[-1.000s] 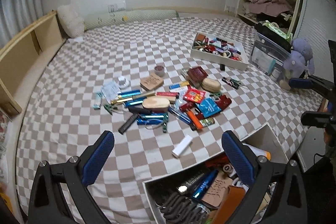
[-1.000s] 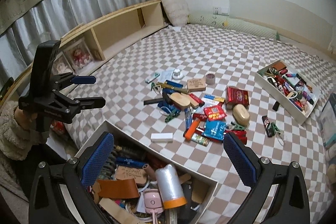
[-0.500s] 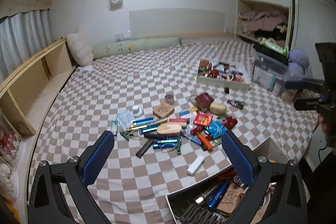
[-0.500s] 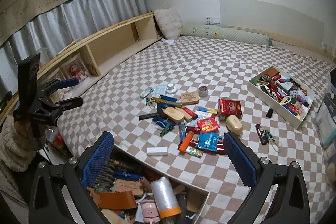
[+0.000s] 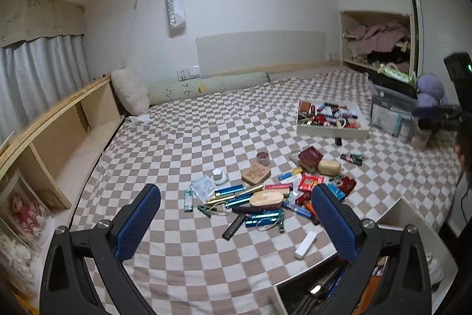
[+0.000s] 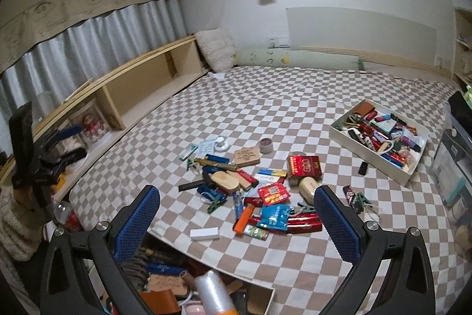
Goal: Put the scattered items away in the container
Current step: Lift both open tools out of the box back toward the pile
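A heap of small scattered items (image 5: 274, 191) (image 6: 250, 185) lies mid-bed on the checked cover: pens, packets, a red box, a wooden brush. A white bar (image 5: 305, 244) (image 6: 204, 233) lies alone near the bed's front edge. A white tray (image 5: 332, 132) (image 6: 374, 158) full of small things sits on the bed farther back. My left gripper (image 5: 236, 223) is open and empty, held above the front edge. My right gripper (image 6: 236, 223) is likewise open and empty. Each gripper shows in the other's view, the right one (image 5: 439, 115) and the left one (image 6: 63, 143).
A second box of items (image 5: 339, 291) (image 6: 183, 285) stands on the floor below the bed's front edge. A wooden shelf (image 6: 141, 87) runs along the left of the bed. A clear plastic bin (image 5: 389, 114) and a plush toy (image 5: 430, 90) sit at the right.
Both grippers have risen and tilted up, so more of the wall shows and the floor box has slid down out of much of both views. Both stayed open.
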A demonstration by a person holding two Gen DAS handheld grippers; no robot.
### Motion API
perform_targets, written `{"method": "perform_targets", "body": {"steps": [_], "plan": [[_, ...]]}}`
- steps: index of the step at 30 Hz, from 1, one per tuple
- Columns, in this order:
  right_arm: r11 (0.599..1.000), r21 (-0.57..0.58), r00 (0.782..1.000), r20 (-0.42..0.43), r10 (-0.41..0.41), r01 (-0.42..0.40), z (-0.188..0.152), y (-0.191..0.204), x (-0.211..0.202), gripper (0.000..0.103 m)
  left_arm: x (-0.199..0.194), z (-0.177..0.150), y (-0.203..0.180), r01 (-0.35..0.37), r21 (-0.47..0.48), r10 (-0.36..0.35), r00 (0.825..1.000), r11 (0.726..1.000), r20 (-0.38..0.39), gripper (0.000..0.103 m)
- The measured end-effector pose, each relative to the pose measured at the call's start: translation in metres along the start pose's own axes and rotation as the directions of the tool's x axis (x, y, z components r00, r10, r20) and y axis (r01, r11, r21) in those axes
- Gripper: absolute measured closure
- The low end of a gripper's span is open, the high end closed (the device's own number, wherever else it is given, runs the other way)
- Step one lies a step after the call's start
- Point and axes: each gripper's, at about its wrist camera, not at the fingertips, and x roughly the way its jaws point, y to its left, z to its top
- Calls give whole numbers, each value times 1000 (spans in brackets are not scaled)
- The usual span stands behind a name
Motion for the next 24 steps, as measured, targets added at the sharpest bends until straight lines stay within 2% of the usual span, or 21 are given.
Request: {"method": "perform_targets", "body": {"steps": [5,13,18,24], "plan": [[998,55,1000,0,-29,29,2,-14,6,0,10,-6,7,11,15,-10,999,1000,-30,0],[991,125,998,-8,-55,56,-2,-34,17,0,52,-19,32,12,-39,-17,990,999,-137,0],[991,88,994,-45,-95,99,-7,-35,32,0,99,-33,51,45,-112,-73,962,993,-262,0],[989,81,985,-132,-110,122,-15,-41,54,0,153,-53,51,34,-59,-54,926,998,-373,0]]}}
